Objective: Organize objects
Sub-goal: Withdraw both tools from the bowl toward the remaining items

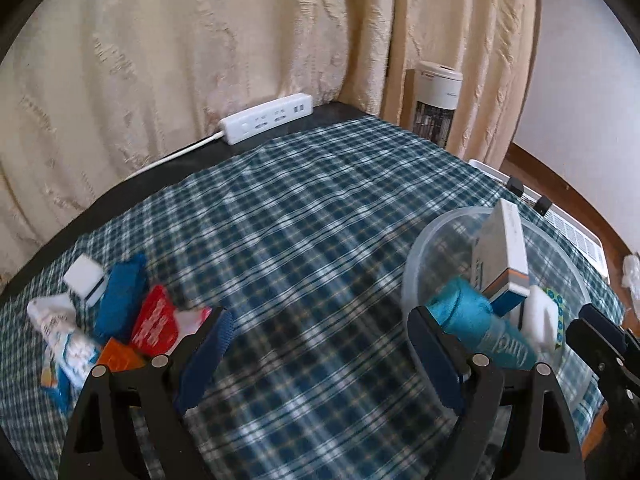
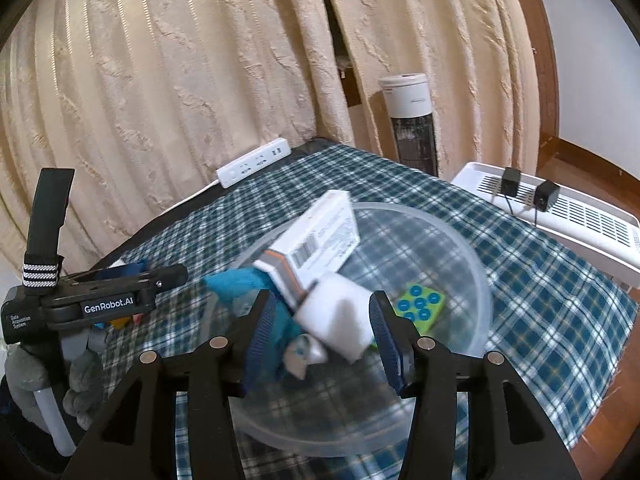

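Left tongs (image 1: 320, 344) wide open, empty, over checked worktop (image 1: 304, 216); unsorted packets (image 1: 154, 318) left of clear bowl (image 1: 416, 264).
Right tongs (image 2: 322, 316) open above bowl (image 2: 476, 264), white block (image 2: 336, 312) between tips, apparently just released. Next, probably: fetch packets.

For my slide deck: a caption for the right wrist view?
Open right gripper poised over a white block in the clear bowl.

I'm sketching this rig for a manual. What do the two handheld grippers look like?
Both have black triangular finger frames with cut-outs, silver round fasteners and ribbed dark-blue pads. The left gripper body, seen from the right gripper, is black with white "GenRobot.AI" lettering and a striped strap, held in a grey glove.
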`<state>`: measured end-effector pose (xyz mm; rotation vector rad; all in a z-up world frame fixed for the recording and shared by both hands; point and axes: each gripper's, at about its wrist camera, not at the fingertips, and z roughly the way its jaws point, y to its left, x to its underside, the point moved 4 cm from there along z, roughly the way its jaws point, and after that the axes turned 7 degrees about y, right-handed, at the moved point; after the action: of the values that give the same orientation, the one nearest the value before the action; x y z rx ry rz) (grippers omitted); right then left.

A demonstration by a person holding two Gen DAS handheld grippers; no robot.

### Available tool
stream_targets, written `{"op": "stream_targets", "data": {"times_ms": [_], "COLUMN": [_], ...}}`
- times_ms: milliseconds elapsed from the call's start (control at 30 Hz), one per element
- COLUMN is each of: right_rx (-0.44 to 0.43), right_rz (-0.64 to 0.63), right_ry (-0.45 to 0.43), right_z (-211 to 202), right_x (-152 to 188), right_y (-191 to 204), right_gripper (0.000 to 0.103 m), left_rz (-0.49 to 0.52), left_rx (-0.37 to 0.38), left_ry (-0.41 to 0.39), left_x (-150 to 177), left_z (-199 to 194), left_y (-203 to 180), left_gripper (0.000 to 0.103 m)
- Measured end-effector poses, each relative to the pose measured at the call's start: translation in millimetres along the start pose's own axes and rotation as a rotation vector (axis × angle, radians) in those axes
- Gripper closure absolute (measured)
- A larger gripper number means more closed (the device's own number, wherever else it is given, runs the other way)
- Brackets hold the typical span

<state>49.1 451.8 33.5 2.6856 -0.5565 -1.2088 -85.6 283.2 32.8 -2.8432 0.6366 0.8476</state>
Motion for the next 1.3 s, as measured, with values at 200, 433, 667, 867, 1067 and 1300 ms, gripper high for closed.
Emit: {"op": "stream_targets", "data": {"times_ms": [200,433,667,867,1067,1300], "right_rx": [-0.031,-0.07,-0.113,-0.135,-0.15,-0.171], "right_rz": [-0.04,-0.079,-0.123,-0.156,-0.179,-0.204], "right_ry": [0.012,0.028,0.048,0.068,0.088,0.102], "right_z": [2,8,15,22,29,34], "right_x": [3,7,11,16,21,24], "right_y": [23,49,75,94,108,123], "right_gripper": [0.05,0.046,0.042,0.041,0.041,0.041], "left_rz": [-0.051,-0.119,-0.265,-0.361,-0.469,-0.543], "left_rx": [-0.016,-0.053,-0.09,-0.123,-0.138,-0.15], "left_ry": [-0.001,0.003,0.026,0.027,0.047,0.075], "left_x": [11,22,34,41,49,53], "left_z": [-9,-18,-23,-26,-24,-13], "left_y": [26,63,119,158,194,220], "left_gripper": [0.006,0.006,0.006,0.006,0.006,0.006]}}
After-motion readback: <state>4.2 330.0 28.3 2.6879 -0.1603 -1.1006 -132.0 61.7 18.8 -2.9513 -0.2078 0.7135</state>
